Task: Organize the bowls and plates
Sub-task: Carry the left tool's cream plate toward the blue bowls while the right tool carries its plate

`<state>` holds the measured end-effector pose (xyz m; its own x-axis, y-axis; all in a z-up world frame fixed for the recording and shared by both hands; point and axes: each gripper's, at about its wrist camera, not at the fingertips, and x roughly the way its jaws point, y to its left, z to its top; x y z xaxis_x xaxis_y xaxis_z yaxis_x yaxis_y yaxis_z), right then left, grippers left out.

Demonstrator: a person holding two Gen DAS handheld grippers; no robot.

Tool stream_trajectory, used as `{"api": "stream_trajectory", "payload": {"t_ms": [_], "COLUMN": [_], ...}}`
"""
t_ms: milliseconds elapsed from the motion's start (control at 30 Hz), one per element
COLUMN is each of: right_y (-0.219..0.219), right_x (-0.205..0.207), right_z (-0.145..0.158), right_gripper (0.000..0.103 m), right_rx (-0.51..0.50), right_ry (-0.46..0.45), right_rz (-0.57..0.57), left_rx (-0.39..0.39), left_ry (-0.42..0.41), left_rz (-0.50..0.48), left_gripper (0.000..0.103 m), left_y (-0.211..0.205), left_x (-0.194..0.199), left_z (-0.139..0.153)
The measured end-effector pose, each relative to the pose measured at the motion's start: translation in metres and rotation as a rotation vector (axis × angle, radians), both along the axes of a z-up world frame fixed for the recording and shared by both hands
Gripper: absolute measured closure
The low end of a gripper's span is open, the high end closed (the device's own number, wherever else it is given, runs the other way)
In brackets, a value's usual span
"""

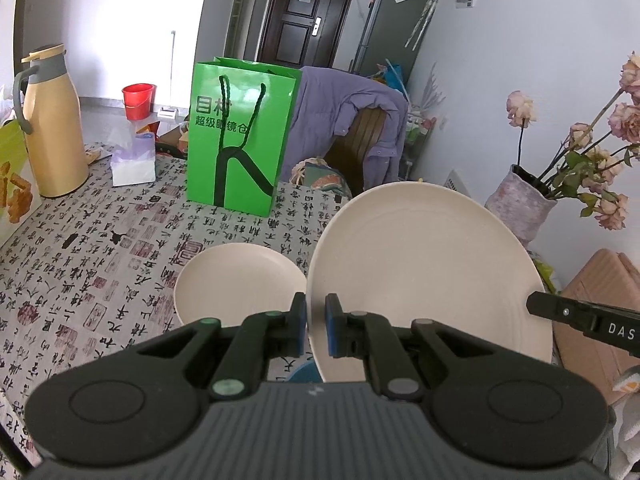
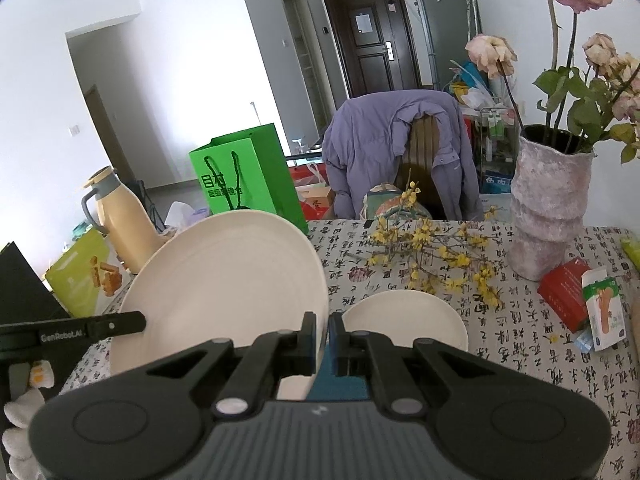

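We carry the large plate (image 1: pixel 428 272), both grippers (image 1: pixel 316 320) (image 2: pixel 322 336) clamped on its rim; next, lowering onto the small plate (image 1: pixel 236 280) ahead.

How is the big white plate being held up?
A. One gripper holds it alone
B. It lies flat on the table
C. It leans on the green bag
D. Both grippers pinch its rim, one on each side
D. The left gripper is shut on one edge of the big plate and the right gripper on the opposite edge, so the plate is lifted and tilted above the table.
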<state>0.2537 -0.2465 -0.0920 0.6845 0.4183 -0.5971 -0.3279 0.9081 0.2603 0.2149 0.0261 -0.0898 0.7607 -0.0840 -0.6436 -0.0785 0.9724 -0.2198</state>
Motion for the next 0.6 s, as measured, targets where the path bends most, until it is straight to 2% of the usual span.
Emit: {"api": "stream_trajectory", "payload": {"t_ms": [600], "right_y": [0.008], "right_x": [-0.039], "right_z": [-0.002], "right_gripper": [0.097], "right_rx": [-0.016], "right_ry": [-0.013], "right_rz": [-0.006], "left_rx": [-0.010], "left_ry": [-0.006], "left_rz": [0.002], "left_gripper": [0.093], "left_y": [0.006], "left_x": [-0.034], "left_z": [-0.004]}}
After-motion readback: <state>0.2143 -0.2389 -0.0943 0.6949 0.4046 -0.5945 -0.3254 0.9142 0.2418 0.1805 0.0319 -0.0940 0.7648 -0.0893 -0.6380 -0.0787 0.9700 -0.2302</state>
